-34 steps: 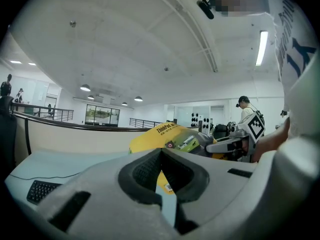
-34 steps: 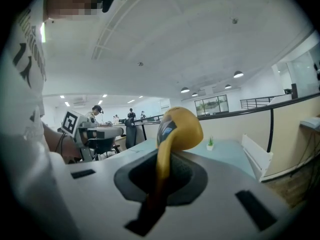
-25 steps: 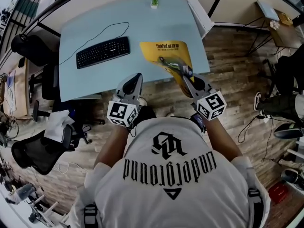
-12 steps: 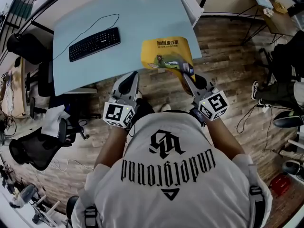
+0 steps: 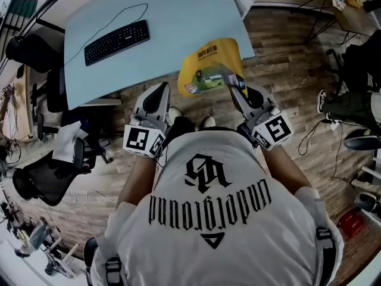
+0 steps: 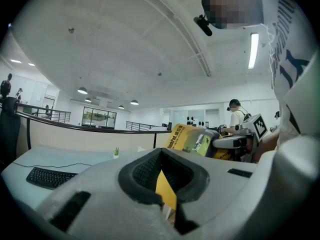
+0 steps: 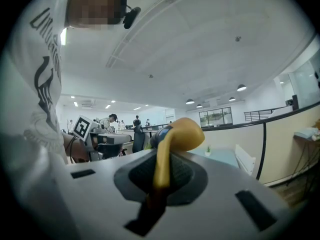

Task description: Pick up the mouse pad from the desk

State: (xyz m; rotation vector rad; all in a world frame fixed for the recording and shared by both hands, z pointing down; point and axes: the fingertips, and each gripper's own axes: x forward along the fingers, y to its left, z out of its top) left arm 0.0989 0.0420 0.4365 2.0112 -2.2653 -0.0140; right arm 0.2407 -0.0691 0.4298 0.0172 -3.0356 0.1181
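Right tool point(image 5: 236, 86) clamps yellow mouse pad point(image 5: 205, 61) printed "ThinkPad".

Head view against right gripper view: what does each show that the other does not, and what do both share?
Only the head view shows the keyboard on the desk, the wooden floor and the printed face of the mouse pad. Only the right gripper view shows the ceiling lights and, close up, the jaws of the right gripper closed on the pad's edge. Both show the yellow mouse pad held by the right gripper, and the left gripper beside it.
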